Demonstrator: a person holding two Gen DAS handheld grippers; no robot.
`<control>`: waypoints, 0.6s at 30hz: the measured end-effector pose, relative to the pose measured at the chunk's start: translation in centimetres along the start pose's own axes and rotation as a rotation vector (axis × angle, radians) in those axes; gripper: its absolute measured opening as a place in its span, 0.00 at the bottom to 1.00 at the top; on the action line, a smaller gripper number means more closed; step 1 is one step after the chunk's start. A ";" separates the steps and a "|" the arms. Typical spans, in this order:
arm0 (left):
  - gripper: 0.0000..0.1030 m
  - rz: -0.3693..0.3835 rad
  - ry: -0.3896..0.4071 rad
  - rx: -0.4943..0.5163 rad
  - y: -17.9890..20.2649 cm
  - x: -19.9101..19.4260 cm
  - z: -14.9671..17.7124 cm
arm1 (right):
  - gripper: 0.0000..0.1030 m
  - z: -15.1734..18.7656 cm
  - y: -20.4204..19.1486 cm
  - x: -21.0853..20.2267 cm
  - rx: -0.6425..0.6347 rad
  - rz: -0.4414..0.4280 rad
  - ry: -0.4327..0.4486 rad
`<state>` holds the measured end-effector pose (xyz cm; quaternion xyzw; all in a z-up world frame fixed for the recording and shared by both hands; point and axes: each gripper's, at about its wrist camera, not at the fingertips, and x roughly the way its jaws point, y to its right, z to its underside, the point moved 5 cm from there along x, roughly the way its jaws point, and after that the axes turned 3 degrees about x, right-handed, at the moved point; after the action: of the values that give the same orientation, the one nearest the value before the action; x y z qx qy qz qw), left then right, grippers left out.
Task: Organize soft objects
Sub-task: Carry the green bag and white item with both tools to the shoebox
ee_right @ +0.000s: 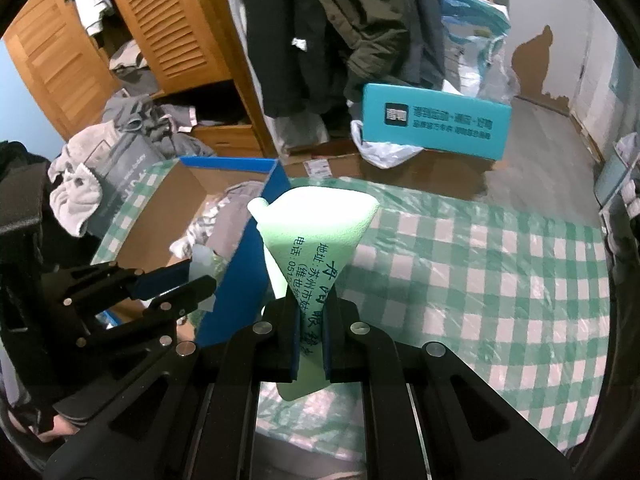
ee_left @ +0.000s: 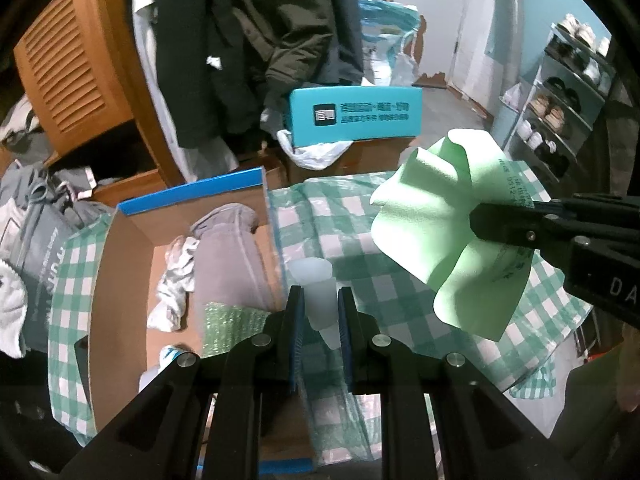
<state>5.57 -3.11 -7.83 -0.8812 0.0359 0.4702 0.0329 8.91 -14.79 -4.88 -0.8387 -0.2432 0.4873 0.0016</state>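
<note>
Both tools loaded, carrying soft items beside the open box.

The right tool (ee_right: 311, 334) is clamping a pale green printed cloth (ee_right: 316, 232), which is fanning out above the checked worktop (ee_right: 480, 264). The left tool (ee_left: 319, 312) is pinching a small translucent whitish piece (ee_left: 316, 284); its material is hard to make out. The cardboard box (ee_left: 132, 240) with the blue rim is sitting on the worktop's left part, already holding a grey garment (ee_left: 232, 248) and a crumpled white one (ee_left: 176, 276). Judged step: transfer toward the box. The next move is calling for bringing each item over the opening before parting the jaws. The box's near end is being hidden behind the left tool.
</note>
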 end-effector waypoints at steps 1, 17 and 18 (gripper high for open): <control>0.16 0.003 -0.002 -0.008 -0.4 0.0 0.0 | 0.06 -0.1 -0.3 0.1 -0.004 -0.001 -0.001; 0.16 -0.047 -0.009 -0.132 -8.0 -0.1 1.8 | 0.06 -1.8 -6.6 3.3 -0.082 -0.038 -0.041; 0.16 -0.053 -0.010 -0.135 -8.3 0.0 1.9 | 0.06 -1.8 -6.8 3.5 -0.085 -0.039 -0.045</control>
<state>4.74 5.36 -8.66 -0.8798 -0.0194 0.4746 -0.0140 9.06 -6.89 -5.17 -0.8219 -0.2802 0.4950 -0.0300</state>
